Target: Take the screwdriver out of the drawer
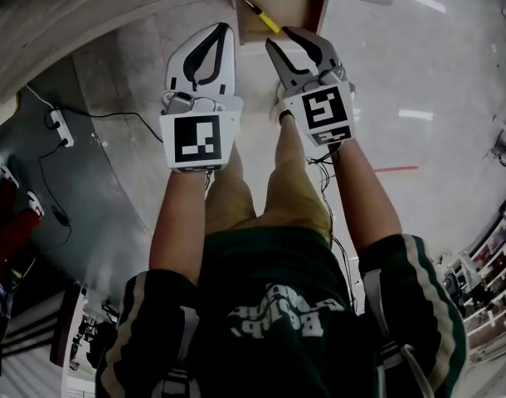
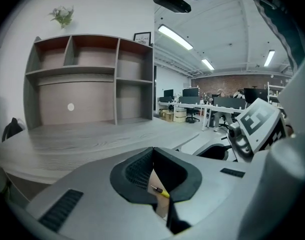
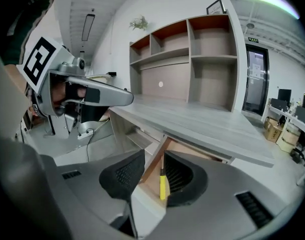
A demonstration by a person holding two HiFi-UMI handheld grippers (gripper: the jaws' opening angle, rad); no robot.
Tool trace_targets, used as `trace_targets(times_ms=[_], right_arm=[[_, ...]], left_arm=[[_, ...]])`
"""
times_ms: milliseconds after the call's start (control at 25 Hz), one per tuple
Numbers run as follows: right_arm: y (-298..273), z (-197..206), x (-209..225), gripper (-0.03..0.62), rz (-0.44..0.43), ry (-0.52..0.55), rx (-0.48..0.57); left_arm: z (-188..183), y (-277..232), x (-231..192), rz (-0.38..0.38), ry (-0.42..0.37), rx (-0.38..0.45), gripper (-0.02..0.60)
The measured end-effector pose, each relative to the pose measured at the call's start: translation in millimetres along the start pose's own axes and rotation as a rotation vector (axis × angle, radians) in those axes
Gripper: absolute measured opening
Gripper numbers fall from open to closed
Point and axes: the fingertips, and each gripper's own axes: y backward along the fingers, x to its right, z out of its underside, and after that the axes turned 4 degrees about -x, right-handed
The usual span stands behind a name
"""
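Note:
A wooden drawer (image 1: 293, 11) stands open under the grey desk (image 1: 112, 7). In it lies the screwdriver (image 1: 265, 18), with a yellow handle and a thin shaft. My right gripper (image 1: 279, 38) hangs just in front of the drawer, jaws open and nothing between the pads. In the right gripper view the screwdriver (image 3: 163, 184) shows through the gap of the right gripper (image 3: 155, 156), lying on the drawer (image 3: 191, 151) floor beyond. My left gripper (image 1: 223, 28) is beside it on the left, shut and empty. The left gripper (image 2: 153, 151) view shows the screwdriver (image 2: 161, 191) through the loop of its pads.
A shelf unit (image 3: 192, 59) stands on the desk top (image 3: 207, 124). A power strip (image 1: 60, 127) with cables lies on the floor at left. The person's legs (image 1: 236, 197) are below the grippers. Office desks (image 2: 207, 106) stand far off.

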Motion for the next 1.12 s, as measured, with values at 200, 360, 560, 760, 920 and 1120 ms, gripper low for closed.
trace_targets(times_ms=[200,360,560,760,920,1120], right_arm=[[-37.4,21.2,6.3,0.155,0.032,0.008,-0.046],[-58.1,41.5,11.5,0.155,0.057,0.032,-0.087],[-98.5,63.7,10.3,0.155,0.067,0.052,-0.16],[-127.8,82.7,15.3,0.156,0.134,0.055,-0.229],[-143.5,100.3,15.2,0.156,0.17,0.053,-0.289],[-153.6,111.3,16.6,0.156,0.195,0.045,-0.319]], left_arm=[[17.3,-19.6,-3.3,0.013,-0.007,0.008,0.018],[27.7,-27.6,-2.0,0.003,0.007,0.01,0.018],[44.3,-31.3,-17.2,-0.004,0.038,-0.004,0.018],[53.4,-32.3,-30.1,0.006,0.023,-0.002,0.018],[62.6,-30.5,-36.9,0.006,0.043,-0.016,0.018],[67.1,-30.9,-35.2,0.025,0.036,-0.022,0.018]])
